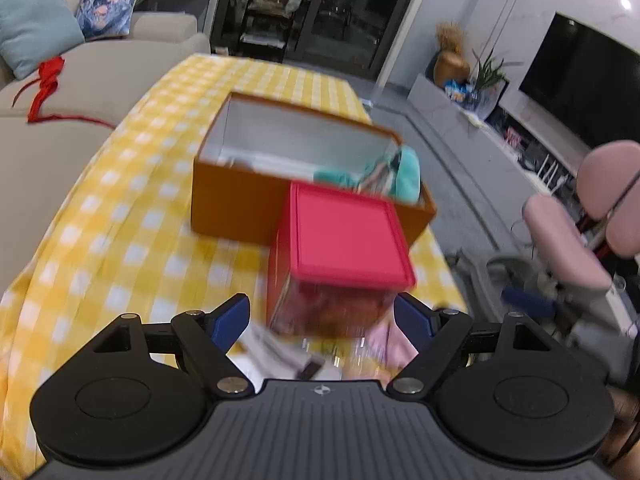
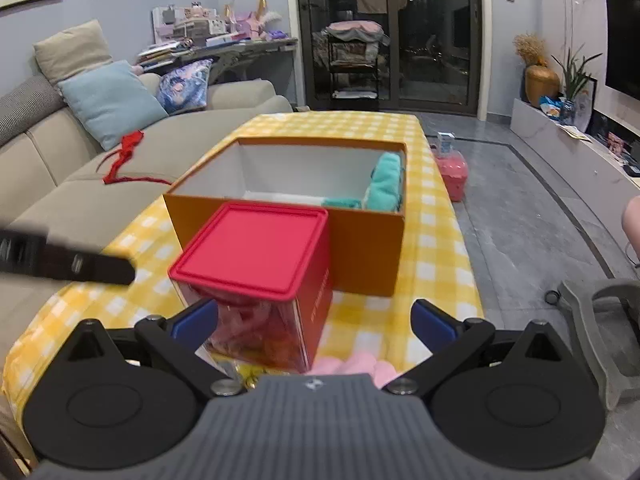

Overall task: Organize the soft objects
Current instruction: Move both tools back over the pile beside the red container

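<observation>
Left gripper (image 1: 322, 316) hovering with jaws wide, gripping nothing, right gripper (image 2: 314, 322) likewise wide and empty, teal soft cloth (image 2: 385, 182) lying in orange box (image 2: 360, 248) at frame centre on the table (image 2: 436, 240), pink soft item (image 2: 360, 364) showing at lower centre.

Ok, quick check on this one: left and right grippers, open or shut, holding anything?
Left gripper: open, holding nothing; the red-lidded container sits just ahead of it.
Right gripper: open, holding nothing; pink soft item lies below it.
</observation>
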Demonstrator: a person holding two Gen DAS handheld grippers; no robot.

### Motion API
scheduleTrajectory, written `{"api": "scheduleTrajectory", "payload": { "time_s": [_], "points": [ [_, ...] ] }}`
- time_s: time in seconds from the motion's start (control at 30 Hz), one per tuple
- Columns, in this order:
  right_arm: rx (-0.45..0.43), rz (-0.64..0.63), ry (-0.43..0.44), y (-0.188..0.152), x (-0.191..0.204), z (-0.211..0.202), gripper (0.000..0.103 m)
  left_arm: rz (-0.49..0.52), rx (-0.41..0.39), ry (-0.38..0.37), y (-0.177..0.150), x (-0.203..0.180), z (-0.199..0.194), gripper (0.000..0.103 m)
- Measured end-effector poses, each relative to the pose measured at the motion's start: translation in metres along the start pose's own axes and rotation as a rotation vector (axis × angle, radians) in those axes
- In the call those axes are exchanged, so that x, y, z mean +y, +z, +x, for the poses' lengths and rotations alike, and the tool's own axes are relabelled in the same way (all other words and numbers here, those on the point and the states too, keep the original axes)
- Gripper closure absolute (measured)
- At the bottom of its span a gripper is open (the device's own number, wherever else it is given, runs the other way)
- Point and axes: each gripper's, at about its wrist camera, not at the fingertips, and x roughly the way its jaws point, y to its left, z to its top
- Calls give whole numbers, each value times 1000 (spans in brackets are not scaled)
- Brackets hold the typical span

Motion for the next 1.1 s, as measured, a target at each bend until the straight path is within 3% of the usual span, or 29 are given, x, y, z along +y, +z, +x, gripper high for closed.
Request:
{"api": "scheduleTrajectory", "payload": {
  "time_s": [0.1, 0.23, 0.33, 0.47, 0.63, 0.73, 0.87, 0.97, 1.1],
  "points": [
    [19, 9, -14, -7, 0, -5, 3, 20, 46, 3, -22, 1, -2, 7],
    [48, 25, -20, -14, 3, -6, 3, 90, 116, -49, -49, 3, 4, 7],
    [87, 3, -19, -20, 7, 0, 3, 151, 194, -67, -57, -2, 18, 7],
    [134, -31, -20, -28, 10, 12, 3, 227, 227, -61, -62, -11, 31, 7],
    [185, -30, -8, -37, 5, 32, 4, 145, 273, -55, -60, 1, 39, 7],
    [211, -73, -43, -44, 2, 46, 14, 86, 296, -45, -58, 10, 44, 7],
    [242, -73, -63, -50, -9, 63, 16, 40, 326, -44, -57, 16, 49, 7],
    [289, -12, -24, -51, -19, 72, 16, 32, 334, -37, -57, 17, 50, 7],
    [313, -36, -78, -55, -22, 87, 20, 41, 333, -37, -58, 15, 51, 7]
  ]
}}
